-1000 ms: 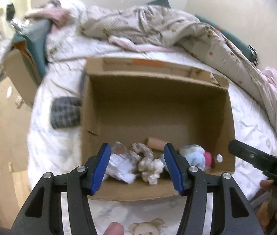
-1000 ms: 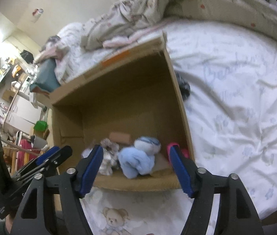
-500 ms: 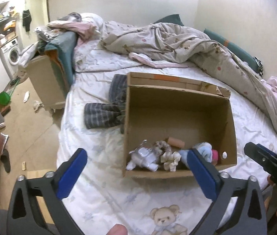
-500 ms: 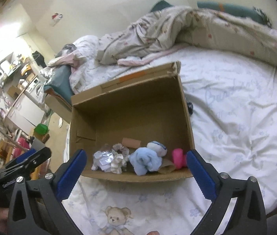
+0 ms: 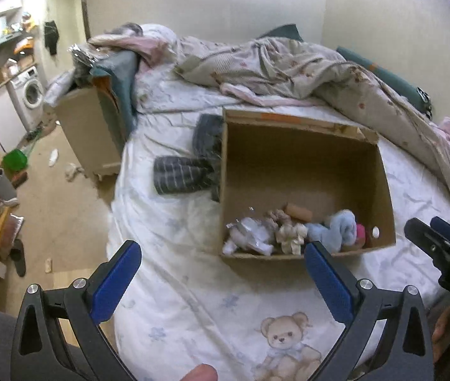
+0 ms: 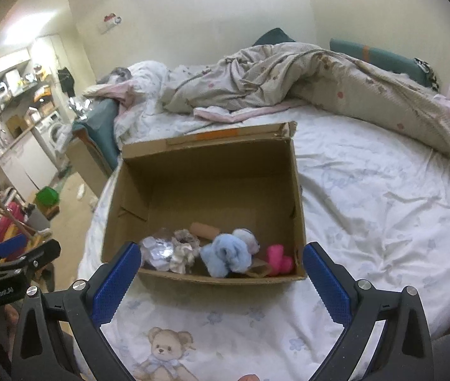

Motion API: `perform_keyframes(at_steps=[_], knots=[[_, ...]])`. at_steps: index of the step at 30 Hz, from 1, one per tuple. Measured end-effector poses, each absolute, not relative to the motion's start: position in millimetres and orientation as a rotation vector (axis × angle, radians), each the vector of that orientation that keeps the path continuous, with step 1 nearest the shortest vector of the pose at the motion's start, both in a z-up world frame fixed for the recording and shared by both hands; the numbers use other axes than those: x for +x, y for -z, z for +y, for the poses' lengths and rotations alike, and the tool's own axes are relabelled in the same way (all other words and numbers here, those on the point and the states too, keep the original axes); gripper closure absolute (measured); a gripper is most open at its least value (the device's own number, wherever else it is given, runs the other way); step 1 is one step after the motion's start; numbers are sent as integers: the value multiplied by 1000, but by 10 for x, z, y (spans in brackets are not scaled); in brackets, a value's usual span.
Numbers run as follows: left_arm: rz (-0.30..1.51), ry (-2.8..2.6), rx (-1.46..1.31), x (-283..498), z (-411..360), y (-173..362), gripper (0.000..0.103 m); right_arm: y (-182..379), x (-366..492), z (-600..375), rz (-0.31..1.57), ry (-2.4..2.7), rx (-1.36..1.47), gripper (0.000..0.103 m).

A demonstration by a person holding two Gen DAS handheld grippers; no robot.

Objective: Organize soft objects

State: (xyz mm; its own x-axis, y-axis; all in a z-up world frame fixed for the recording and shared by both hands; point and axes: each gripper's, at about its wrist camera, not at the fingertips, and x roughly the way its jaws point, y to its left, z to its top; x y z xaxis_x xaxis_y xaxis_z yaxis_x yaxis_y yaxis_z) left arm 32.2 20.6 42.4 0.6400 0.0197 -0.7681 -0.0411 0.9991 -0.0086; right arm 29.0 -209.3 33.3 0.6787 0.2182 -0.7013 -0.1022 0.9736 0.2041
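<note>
Soft toys (image 6: 226, 254) sit bunched along the near wall inside the cardboard box (image 6: 212, 171) on the bed (image 6: 367, 206). They look light and squishy; pinch the fluffy middle. Both grippers' jaws have just been opening and now hang wide, nothing between them.

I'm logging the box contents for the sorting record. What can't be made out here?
- Brown item under the blue plush: right wrist view, mostly covered by it.
- Dark checked cloth: left wrist view, partly behind the box wall.
- White round spot: left wrist view, too small to identify.
</note>
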Motion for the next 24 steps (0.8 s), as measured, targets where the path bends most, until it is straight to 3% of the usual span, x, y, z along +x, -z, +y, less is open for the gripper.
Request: perform_keyframes(at_steps=[24], knots=[[855, -18, -29, 331, 128, -386, 0, -187, 355, -1958, 835, -170, 96, 0]])
